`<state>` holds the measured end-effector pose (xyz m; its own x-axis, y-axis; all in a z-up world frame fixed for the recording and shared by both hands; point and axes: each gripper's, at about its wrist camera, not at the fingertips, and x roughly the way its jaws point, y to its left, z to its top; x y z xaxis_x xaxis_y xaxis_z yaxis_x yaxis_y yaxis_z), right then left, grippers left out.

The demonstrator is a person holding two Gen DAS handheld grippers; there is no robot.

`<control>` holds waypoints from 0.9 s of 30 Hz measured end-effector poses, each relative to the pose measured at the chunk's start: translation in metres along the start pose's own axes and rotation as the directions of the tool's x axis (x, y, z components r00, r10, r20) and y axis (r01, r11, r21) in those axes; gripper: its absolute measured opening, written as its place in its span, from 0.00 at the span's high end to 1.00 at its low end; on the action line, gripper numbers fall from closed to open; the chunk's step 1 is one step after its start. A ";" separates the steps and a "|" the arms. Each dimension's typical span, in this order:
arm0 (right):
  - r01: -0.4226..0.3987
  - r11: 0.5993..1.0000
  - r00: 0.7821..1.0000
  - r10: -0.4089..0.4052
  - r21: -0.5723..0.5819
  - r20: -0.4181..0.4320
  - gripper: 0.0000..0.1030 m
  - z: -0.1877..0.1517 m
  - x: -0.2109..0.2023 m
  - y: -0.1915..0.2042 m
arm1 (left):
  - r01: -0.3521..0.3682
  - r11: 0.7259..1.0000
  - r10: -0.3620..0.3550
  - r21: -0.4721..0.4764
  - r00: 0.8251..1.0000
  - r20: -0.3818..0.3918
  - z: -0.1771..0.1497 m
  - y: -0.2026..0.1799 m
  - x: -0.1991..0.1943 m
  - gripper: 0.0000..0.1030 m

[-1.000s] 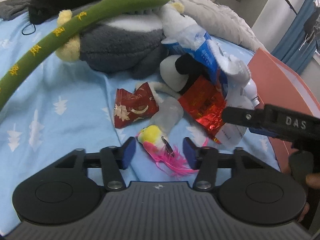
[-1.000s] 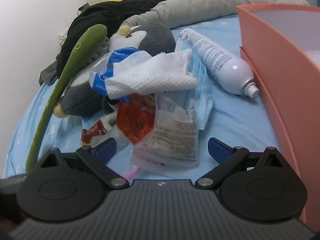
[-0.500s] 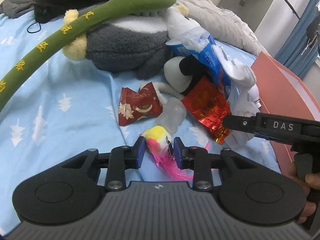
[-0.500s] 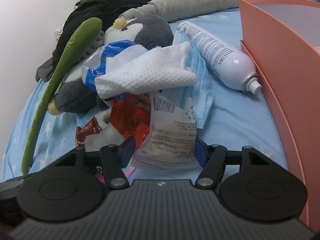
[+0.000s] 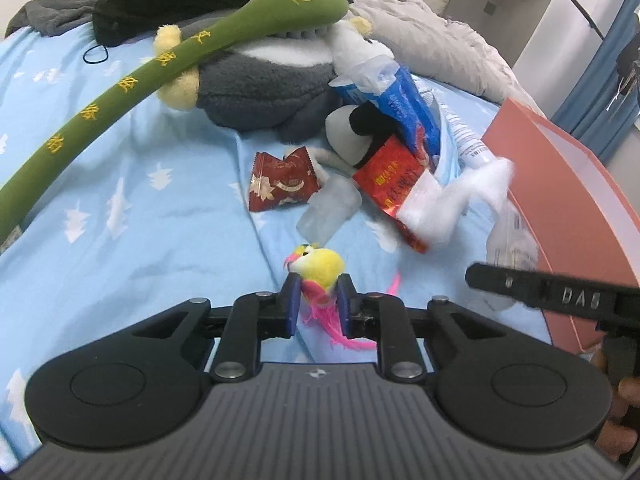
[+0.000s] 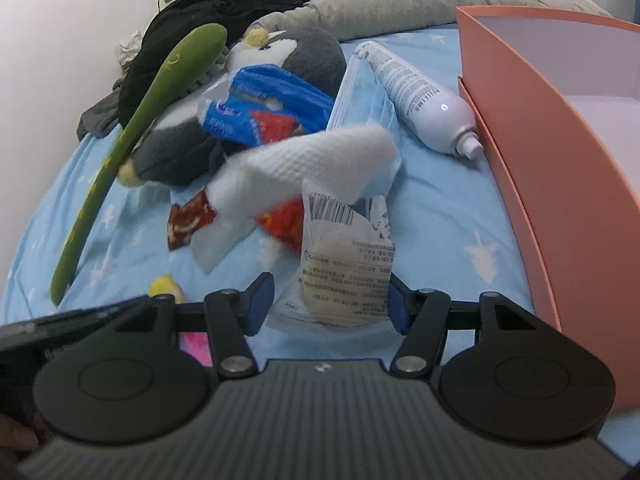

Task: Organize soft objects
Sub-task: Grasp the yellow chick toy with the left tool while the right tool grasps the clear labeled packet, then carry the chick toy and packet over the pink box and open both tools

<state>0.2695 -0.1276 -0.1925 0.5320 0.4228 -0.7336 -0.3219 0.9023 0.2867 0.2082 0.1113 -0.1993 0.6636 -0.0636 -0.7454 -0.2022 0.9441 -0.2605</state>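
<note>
My left gripper is shut on a small yellow and pink feathered toy and holds it just above the blue bedsheet. My right gripper is shut on a clear printed plastic wrapper. A white tissue blurs just beyond it. A grey penguin plush lies behind, with a long green plush across it. A small black and white plush sits under the litter.
An orange box stands at the right, with a white spray can beside it. Red snack wrappers, a blue packet and a face mask lie in the pile. Dark clothes and a grey duvet lie behind.
My left gripper closed on the feathered toy and lifted it slightly. My right gripper closed on the plastic wrapper and pulled it back; the tissue shifted and blurs.
</note>
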 end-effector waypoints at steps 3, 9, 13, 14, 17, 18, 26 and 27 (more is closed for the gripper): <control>-0.002 1.000 1.000 0.002 -0.006 -0.023 0.40 -0.011 -0.010 -0.001 | -0.003 1.000 0.003 0.010 1.000 0.005 -0.007 -0.005 -0.012 0.78; 0.008 1.000 0.999 -0.008 -0.010 -0.041 0.40 -0.036 -0.030 -0.006 | -0.009 1.000 0.008 0.013 1.000 0.017 -0.022 -0.015 -0.034 0.79; 0.011 1.000 0.999 -0.010 0.008 -0.039 0.41 -0.047 -0.043 -0.011 | -0.009 1.000 0.008 0.013 1.000 0.025 -0.027 -0.021 -0.049 0.79; 0.013 1.000 0.999 -0.013 0.010 -0.038 0.40 -0.048 -0.046 -0.012 | -0.009 1.000 0.009 0.013 0.999 0.031 -0.026 -0.022 -0.052 0.79; 0.015 1.000 0.999 -0.015 0.007 -0.034 0.41 -0.050 -0.057 -0.012 | -0.002 1.000 0.002 0.006 0.999 0.053 -0.026 -0.026 -0.064 0.79; 0.016 1.000 0.999 -0.016 -0.001 -0.029 0.41 -0.050 -0.060 -0.012 | 0.001 1.000 -0.001 0.006 0.998 0.060 -0.025 -0.028 -0.067 0.79; 0.015 0.999 0.999 -0.013 -0.033 0.045 0.41 -0.038 -0.097 -0.006 | 0.039 0.999 -0.042 0.032 0.993 0.112 -0.014 -0.054 -0.100 0.79; 0.014 0.999 0.998 -0.012 -0.035 0.058 0.41 -0.036 -0.102 -0.006 | 0.044 0.998 -0.049 0.042 0.992 0.120 -0.011 -0.059 -0.105 0.79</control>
<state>0.1889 -0.1792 -0.1411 0.5804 0.4161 -0.7000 -0.3415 0.9047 0.2546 0.1424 0.0584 -0.1127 0.7545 -0.0702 -0.6525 -0.1425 0.9530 -0.2673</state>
